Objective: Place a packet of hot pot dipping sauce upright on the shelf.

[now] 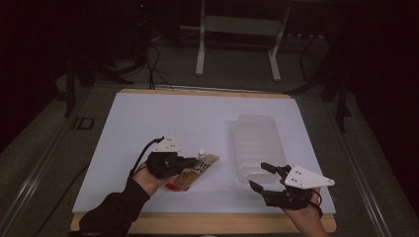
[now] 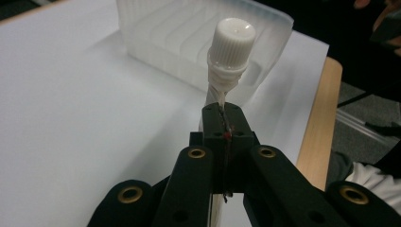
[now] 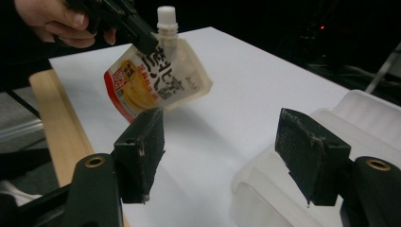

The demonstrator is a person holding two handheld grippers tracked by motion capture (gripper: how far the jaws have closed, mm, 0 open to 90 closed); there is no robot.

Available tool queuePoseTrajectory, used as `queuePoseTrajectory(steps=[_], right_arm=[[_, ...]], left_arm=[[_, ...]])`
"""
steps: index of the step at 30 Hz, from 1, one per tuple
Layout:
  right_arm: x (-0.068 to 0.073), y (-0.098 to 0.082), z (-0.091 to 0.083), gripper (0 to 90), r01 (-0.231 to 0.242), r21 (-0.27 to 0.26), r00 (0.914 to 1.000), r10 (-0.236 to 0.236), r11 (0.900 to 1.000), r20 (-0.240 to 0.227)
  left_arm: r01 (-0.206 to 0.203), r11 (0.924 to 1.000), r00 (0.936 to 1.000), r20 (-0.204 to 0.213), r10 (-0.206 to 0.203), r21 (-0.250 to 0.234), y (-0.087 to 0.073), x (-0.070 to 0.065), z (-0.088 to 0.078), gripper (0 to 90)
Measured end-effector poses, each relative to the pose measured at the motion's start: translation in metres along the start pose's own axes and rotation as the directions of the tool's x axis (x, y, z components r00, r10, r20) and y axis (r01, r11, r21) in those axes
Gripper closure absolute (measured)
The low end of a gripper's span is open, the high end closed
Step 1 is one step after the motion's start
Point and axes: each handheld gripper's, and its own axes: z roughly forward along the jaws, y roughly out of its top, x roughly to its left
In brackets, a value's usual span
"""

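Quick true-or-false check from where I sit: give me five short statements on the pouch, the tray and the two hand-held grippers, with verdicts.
1. The left hand-held gripper is clamped on the spouted pouch. True.
2. The pouch lies flat on the white mat. False: in the right gripper view it hangs lifted above the mat.
3. The right hand-held gripper holds the clear plastic tray. False: its jaws stand open with nothing between them.
4. The pouch's white cap is screwed on. True.
5. The tray sits left of the pouch in the high view. False: it sits to its right.
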Motion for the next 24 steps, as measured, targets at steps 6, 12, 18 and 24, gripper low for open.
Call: queuePoseTrajectory(steps=[6, 12, 18, 24], right_arm=[[0.0, 0.002, 0.001, 36.8, 0.003, 0.019, 0.9995, -0.002, 1.0, -0.031], [-0.002, 0.012, 0.003, 38.3, -0.006, 0.01, 0.9963, 0.007, 1.0, -0.085], [-0.004, 0.025, 0.004, 39.3, 0.002, -0.017, 0.9931, -0.004, 1.0, -0.118], [-0.011, 0.043, 0.006, 43.3, 0.028, -0.024, 0.9898, -0.031, 0.999, -0.139]], left_arm=[[-0.02, 0.9989, 0.9996, 0.017, 0.021, -0.043, 0.009, -0.005, -0.007, 90.0], [-0.035, 0.9911, 0.9979, 0.05, 0.041, -0.129, 0.02, -0.008, -0.019, 90.0], [-0.051, 0.9773, 0.9945, 0.079, 0.068, -0.206, 0.028, -0.01, -0.026, 90.0], [-0.049, 0.9624, 0.9872, 0.133, 0.087, -0.267, 0.033, -0.011, -0.029, 90.0]])
